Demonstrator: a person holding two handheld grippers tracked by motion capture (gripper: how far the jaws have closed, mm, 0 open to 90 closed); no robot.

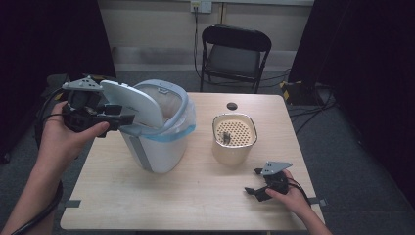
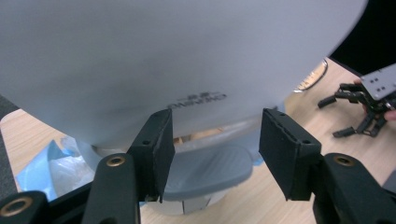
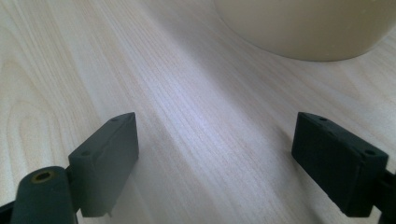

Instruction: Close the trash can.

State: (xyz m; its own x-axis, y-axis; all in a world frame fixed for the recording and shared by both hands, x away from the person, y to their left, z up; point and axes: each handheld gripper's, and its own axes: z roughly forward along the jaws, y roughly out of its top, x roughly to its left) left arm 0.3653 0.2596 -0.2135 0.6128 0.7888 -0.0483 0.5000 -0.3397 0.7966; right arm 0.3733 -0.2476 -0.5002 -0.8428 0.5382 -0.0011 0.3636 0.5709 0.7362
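On the left half of the pale wooden table (image 1: 195, 196) stands a white bin (image 1: 159, 147) with rounded sides, a grey strip running down its front corner and a light blue bag (image 1: 188, 128) folded out over its rim. Its lid (image 1: 134, 102), a smooth white dome, is tipped up and back on the left side, leaving the mouth of the bin uncovered. The left gripper (image 1: 122, 119) sits at the lid's front lip, with the person's left hand (image 1: 66, 137) wrapped around its body. In the left gripper view the lid (image 2: 177, 60) looms just above and beyond the pads, small grey lettering printed near its edge, and the jaws stand on either side of the lip with a gap between them; whether the pads actually press on it cannot be told from these pictures.

To the right of the bin, well apart from it, is a cream basket (image 1: 234, 138) with a perforated bottom. The right gripper (image 1: 254, 190) rests low on the table near the front right corner, jaws spread wide with nothing between them, the basket's cream wall (image 3: 308, 28) just ahead.
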